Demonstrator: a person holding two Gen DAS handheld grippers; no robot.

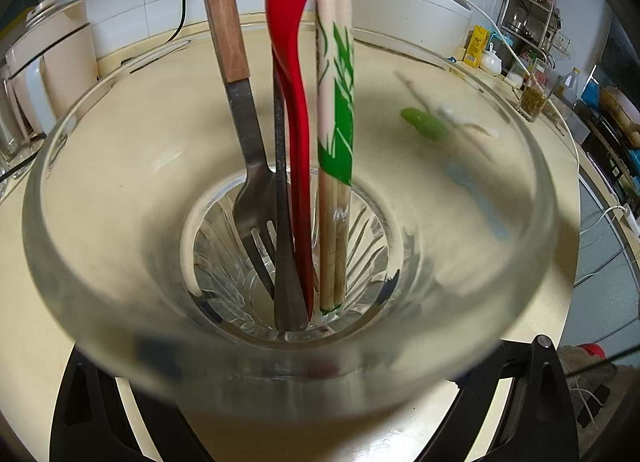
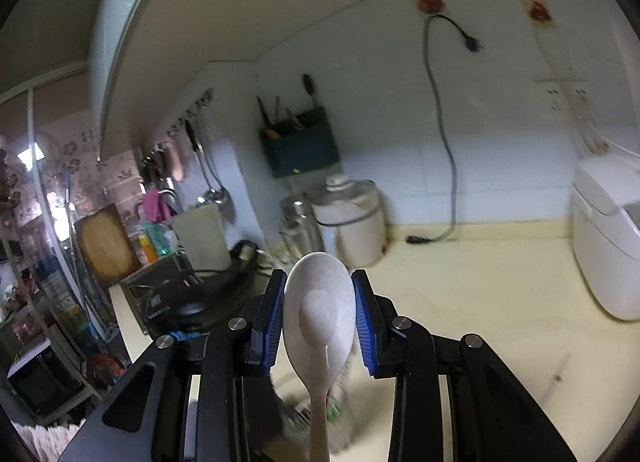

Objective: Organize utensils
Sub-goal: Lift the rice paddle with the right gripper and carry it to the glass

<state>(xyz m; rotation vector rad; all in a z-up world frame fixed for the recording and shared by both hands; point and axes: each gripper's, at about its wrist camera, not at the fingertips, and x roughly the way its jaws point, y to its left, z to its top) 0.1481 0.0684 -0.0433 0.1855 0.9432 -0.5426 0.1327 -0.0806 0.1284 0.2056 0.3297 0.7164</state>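
holding the white speckled spoon [image 2: 320,314] by its bowl in the right gripper [image 2: 320,314], jaws pinching it, you lower it handle-first into the glass cup [image 1: 80,182] beside the fork [image 1: 248,166], red spoon [image 1: 294,102] and chopsticks [image 1: 336,122]; left gripper [image 1: 304,402] jaws spread wide, steadying the cup on the bench [image 2: 500,282].

glass [image 1: 500,262] hides left tongs' tips | spoon [image 2: 320,318] handle cropped

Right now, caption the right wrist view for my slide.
Right gripper holds a white spoon by its bowl above the kitchen counter.
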